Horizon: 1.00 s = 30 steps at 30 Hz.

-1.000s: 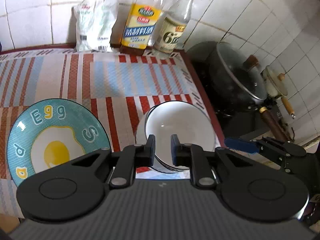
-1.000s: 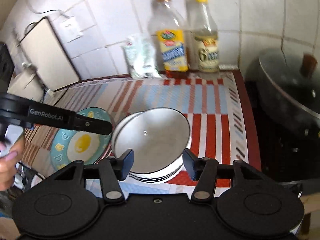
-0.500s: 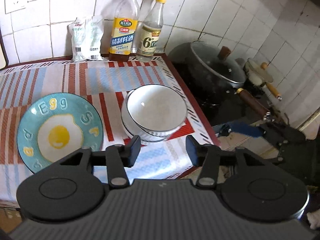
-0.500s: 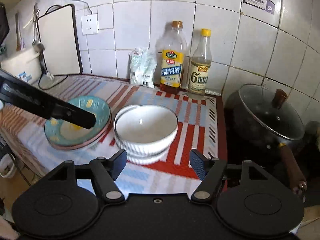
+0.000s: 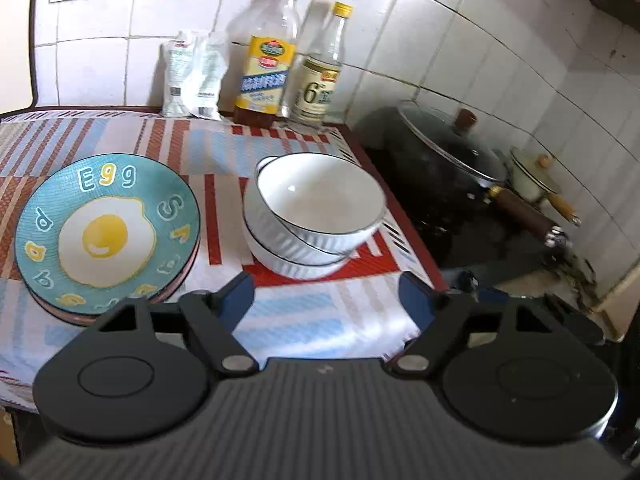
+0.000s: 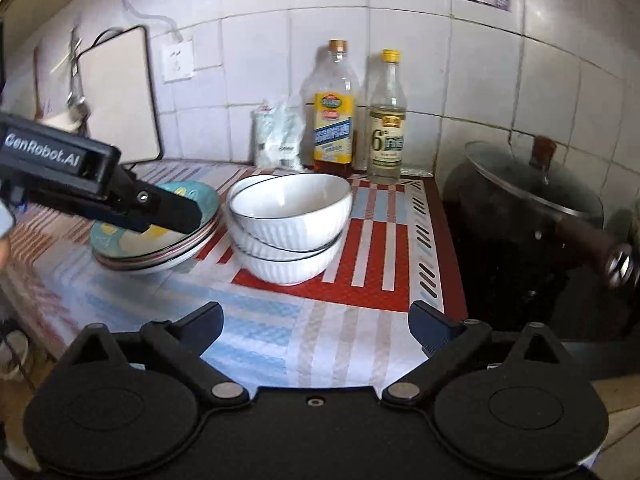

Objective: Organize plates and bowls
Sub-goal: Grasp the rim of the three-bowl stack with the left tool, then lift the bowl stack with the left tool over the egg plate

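A stack of white ribbed bowls (image 5: 316,216) (image 6: 288,224) stands on the striped cloth (image 5: 320,320). Left of it lies a stack of plates, the top one a teal egg plate (image 5: 106,224) (image 6: 188,196). My left gripper (image 5: 326,300) hangs near the counter's front edge, short of the bowls, its jaws opening with nothing between them. My right gripper (image 6: 316,324) is also back from the bowls, jaws opening wide and empty. In the right wrist view the left gripper's black body (image 6: 80,184) crosses in front of the plates.
Two bottles (image 5: 268,60) (image 5: 320,72) and a white packet (image 5: 192,76) stand against the tiled wall. A black lidded pot (image 5: 440,160) (image 6: 528,208) and a small pan (image 5: 532,176) sit on the stove to the right. A cutting board (image 6: 116,96) leans at the back left.
Both grippers have drawn back from the bowl stack toward the counter's front edge, and their jaws have spread wider. The bowls and plates stay where they were.
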### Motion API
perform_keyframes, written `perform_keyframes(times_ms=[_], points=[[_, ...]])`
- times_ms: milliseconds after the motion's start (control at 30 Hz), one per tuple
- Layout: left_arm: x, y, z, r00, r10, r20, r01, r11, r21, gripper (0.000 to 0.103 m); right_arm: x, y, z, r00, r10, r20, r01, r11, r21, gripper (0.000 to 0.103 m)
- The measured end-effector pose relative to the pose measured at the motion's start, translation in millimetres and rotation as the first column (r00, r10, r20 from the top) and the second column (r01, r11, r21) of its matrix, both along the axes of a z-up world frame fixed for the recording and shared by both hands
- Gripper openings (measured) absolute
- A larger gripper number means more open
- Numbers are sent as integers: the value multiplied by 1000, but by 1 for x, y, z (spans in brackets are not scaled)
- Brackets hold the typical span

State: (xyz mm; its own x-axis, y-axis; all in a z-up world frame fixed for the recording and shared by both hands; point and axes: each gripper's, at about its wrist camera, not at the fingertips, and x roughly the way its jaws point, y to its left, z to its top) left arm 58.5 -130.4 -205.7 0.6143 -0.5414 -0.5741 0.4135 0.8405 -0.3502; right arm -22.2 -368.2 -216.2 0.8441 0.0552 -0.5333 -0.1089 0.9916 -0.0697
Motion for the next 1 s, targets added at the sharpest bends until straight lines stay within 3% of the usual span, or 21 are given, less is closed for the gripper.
perform_keyframes(times_ms=[200,467,700,1000], points=[[20,-13,-37,998,29,54,-31,999,33,84,30,-10,-39,999,11,34,-10,1000,-28,101],[43,-20,-53,997,7,73,-5,1000,-20,86,65,8,-60,993,110,34,-109,994,-25,101],[67,-22,-63,999,-29,-39,26,998,-58,86,90,13,-69,993,111,30,-112,993,24,101],[93,-24,-70,982,-88,-169,69,991,-117,86,105,12,-67,995,103,14,-104,992,72,101]])
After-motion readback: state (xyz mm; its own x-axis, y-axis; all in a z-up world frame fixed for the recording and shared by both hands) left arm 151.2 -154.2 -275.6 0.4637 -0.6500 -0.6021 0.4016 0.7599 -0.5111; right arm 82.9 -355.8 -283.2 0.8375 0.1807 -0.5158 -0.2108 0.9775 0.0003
